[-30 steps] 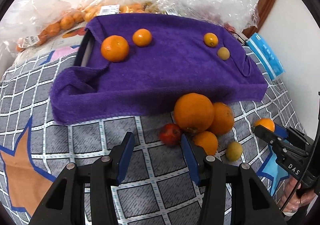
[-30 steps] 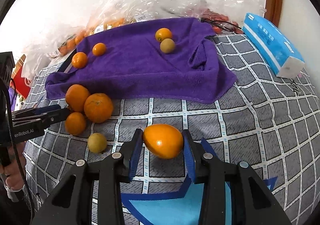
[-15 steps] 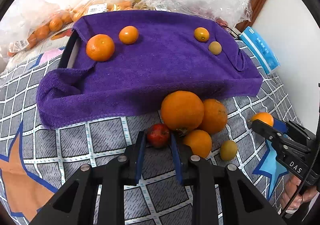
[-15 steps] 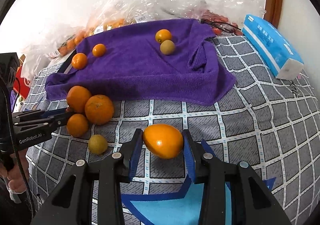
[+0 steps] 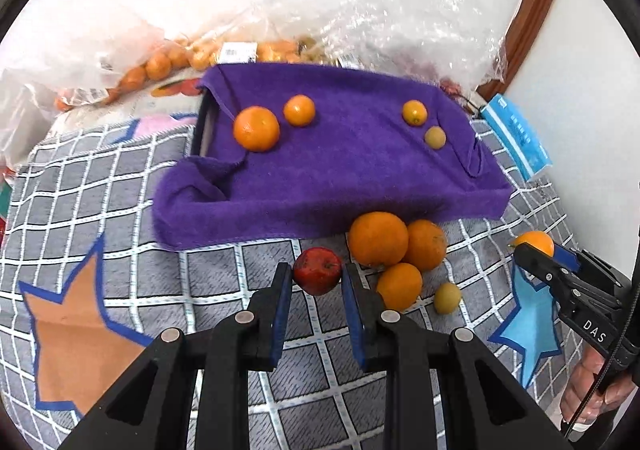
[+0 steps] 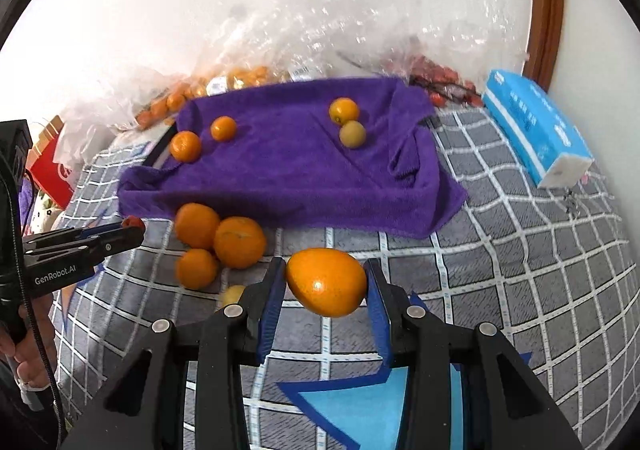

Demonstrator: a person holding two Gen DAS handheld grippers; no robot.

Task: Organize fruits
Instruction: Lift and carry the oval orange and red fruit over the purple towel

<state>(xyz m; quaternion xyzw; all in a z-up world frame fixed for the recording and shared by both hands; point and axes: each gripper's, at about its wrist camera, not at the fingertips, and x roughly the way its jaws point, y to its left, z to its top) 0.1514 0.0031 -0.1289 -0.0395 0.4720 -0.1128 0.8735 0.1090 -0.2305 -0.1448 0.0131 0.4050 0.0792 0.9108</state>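
a: since both tools are loaded, where does each fruit stand?

b: the left gripper (image 5: 316, 282) is pinching a small red fruit (image 5: 318, 271) between its blue pads, just in front of the loose pile of oranges (image 5: 378, 239) on the checked blanket (image 5: 100, 186). the right gripper (image 6: 326, 290) is clamped on an oval orange fruit (image 6: 326, 281), over the blanket and nearer the camera than the purple towel (image 6: 288, 170).

a: what's on the towel?

b: it is draped over something raised. two oranges sit toward its left end, a small orange one (image 5: 415, 112) and a greenish one (image 5: 435, 137) toward the right. that looks like sorting by kind, though it's my guess.

a: so how should the carry go?

b: i'd lift each fruit clear of the towel's front edge before crossing. the red one is touching or almost touching the big orange, so i'd draw it away from the pile rather than sideways into it. round fruit will roll on soft cloth, so i'd set each one down gently beside its match and let go only once it rests.

a: risks?

b: a squeeze too hard may bruise the red fruit. the oval one is held across its middle and could swivel if tilted.
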